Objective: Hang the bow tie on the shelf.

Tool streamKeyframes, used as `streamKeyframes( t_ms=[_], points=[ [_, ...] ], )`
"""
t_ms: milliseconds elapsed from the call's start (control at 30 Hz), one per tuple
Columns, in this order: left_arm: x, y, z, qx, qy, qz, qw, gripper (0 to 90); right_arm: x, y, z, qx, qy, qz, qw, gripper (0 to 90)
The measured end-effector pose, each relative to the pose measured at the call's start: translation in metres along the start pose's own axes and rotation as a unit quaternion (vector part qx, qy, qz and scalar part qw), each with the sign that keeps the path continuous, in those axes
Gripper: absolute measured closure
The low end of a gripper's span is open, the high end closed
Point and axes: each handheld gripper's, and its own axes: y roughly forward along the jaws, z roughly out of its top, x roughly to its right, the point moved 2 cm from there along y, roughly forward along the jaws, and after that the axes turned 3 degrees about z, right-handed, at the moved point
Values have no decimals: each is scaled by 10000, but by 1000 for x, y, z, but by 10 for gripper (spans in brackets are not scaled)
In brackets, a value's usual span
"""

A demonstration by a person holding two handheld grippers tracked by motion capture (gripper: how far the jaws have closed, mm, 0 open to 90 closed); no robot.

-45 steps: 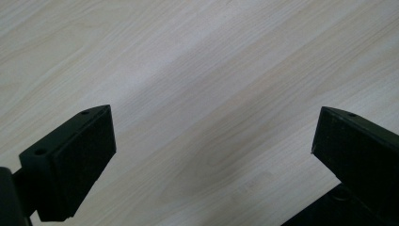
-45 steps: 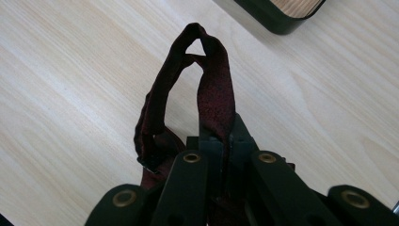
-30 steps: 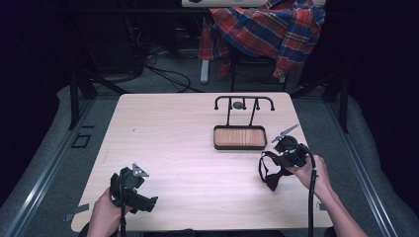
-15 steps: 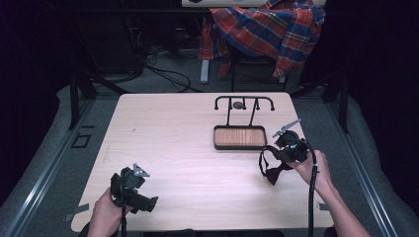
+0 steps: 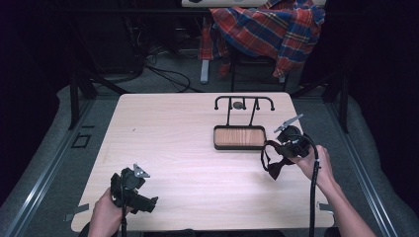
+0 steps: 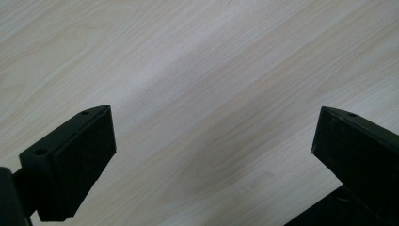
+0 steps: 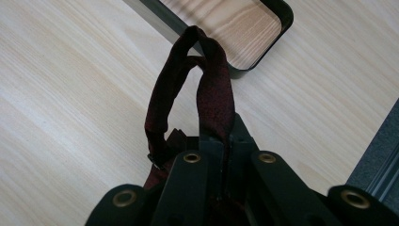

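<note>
Right now, our right gripper has its fingers clenched on a dark red strap, which looks like a bow tie on its band. It hangs lifted off the counter at about 3 o'clock, just beside the right end of the wooden tray. Behind the tray, toward 12 o'clock, stands the black metal rack; its bar carries nothing we can make out beyond a small knob. Our left gripper rests at 7 o'clock, well apart from all this, its fingers released over bare wood. So we judge the pickup done, and what remains is to carry the strap over and set it in the tray or hang it on the rack.
</note>
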Motion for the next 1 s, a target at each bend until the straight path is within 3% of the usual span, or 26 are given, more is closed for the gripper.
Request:
streamKeyframes(
  t_ms=[167,1000],
  points=[
    [0,0,0,-2,10,3,10000,1,3,0,3,-25,9,-59,10000,889],
    [0,0,0,6,5,3,10000,1,24,-24,29,512,214,-198,9983,890]
  ],
)
